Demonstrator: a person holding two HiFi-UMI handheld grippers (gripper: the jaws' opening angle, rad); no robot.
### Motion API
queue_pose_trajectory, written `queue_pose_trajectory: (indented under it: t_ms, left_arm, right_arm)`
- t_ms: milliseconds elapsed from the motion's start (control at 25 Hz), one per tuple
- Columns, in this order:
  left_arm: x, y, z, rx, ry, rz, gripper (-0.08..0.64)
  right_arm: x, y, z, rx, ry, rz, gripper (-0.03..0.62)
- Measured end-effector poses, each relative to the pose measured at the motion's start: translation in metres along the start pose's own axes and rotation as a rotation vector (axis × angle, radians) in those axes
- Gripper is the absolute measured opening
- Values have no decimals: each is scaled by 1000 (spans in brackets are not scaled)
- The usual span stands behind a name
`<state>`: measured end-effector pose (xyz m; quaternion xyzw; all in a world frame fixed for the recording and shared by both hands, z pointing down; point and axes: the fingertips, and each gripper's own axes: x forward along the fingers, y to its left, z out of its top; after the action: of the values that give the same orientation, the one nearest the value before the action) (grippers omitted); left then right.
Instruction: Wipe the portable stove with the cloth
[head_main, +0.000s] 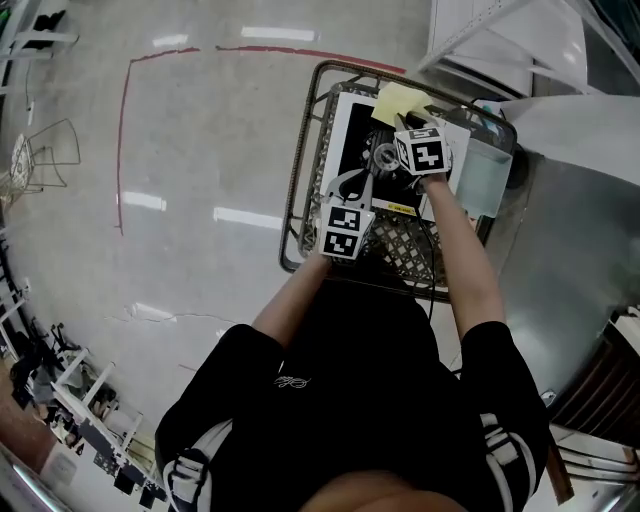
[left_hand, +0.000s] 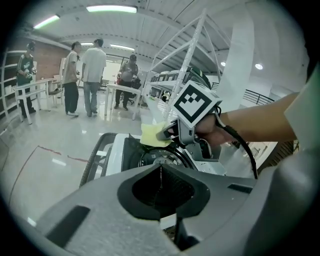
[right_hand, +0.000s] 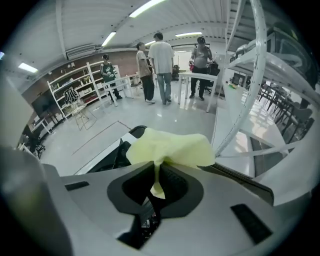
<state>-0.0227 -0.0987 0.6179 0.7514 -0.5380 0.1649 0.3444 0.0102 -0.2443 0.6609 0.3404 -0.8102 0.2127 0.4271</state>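
Observation:
The portable stove, white with a black top and a round burner, lies inside a wire basket. My right gripper is shut on the yellow cloth, which lies over the stove's far end. In the right gripper view the cloth fans out beyond the closed jaws of the right gripper. My left gripper hovers over the stove's near end; its jaws meet with nothing between them in the left gripper view. There the cloth and stove lie ahead.
A pale translucent container sits at the basket's right side, next to a grey surface. A white rack frame rises to the right. Red tape marks the floor at left. Several people stand by tables far off.

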Motion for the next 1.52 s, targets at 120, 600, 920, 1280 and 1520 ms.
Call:
queue_pose_trajectory:
  t_ms: [120,600,920,1280,1520]
  left_arm:
    - [1,10,-3,-15,5,7,23]
    - [3,23,-16,-25,27,21,23]
    - [-4,19,-19,-36,18,46,23]
    - [-15,7,-30,-21,4,65,23]
    - [-29,1,-40,-18,10,91,23]
  right_arm:
    - [12,2,0,-25,28,-7,34]
    - [5,12,-8,-47,29,-6,34]
    - [-16,26,-27,-23,15,16,34]
    - [-55,40,-33,-3,-102,27,32]
    - [-101,63,-37,-34,-194,44,32]
